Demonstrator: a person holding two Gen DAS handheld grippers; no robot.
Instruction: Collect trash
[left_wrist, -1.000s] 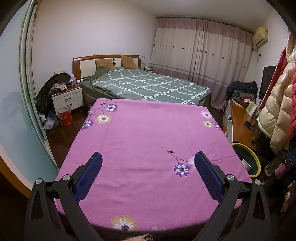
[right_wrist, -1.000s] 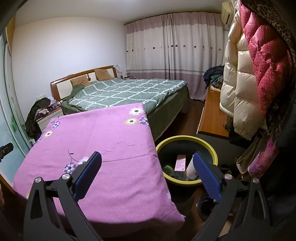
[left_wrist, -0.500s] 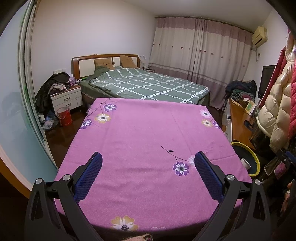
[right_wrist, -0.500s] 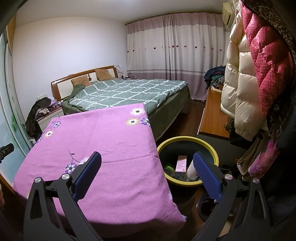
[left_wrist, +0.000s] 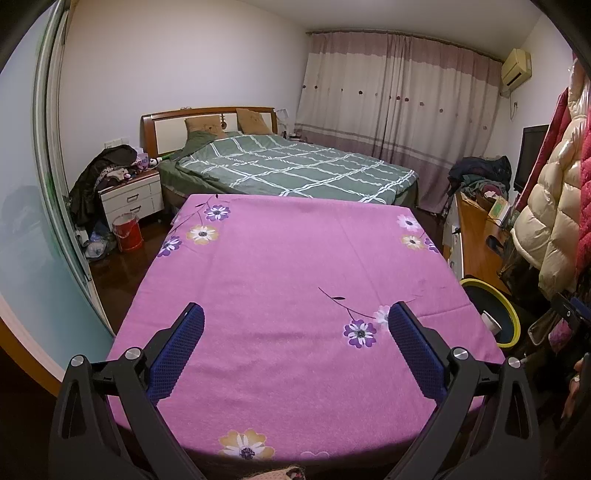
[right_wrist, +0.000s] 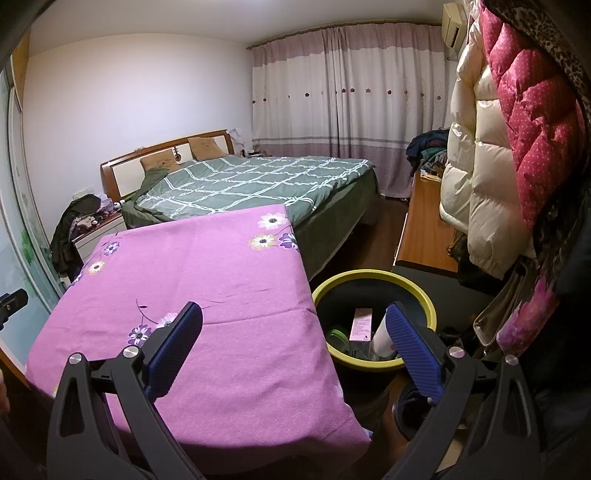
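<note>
Very little has moved in the last second: the left gripper (left_wrist: 295, 347) has drifted only a touch over the table, so the yellow-rimmed bin now shows a little smaller at the right edge of its view, and the right gripper (right_wrist: 293, 345) has barely shifted at all. Both stand spread wide with nothing between their blue pads, the left one over the middle of the purple flowered tablecloth (left_wrist: 280, 273), the right one straddling the cloth's right-hand corner with its outer finger in front of the trash bin (right_wrist: 373, 363). The cloth itself is bare in both views (not a scrap left on it that I can see). The trash is down in the bin, which stands on the floor just beside the table: a pink carton (right_wrist: 360, 324), a white tube or bottle (right_wrist: 381, 338) half hidden behind the finger, and something green and glassy (right_wrist: 338, 336). So the stillness reads to me as an ending rather than a pause; with empty grippers and a cleared table, the collecting looks finished, or nearly so.
</note>
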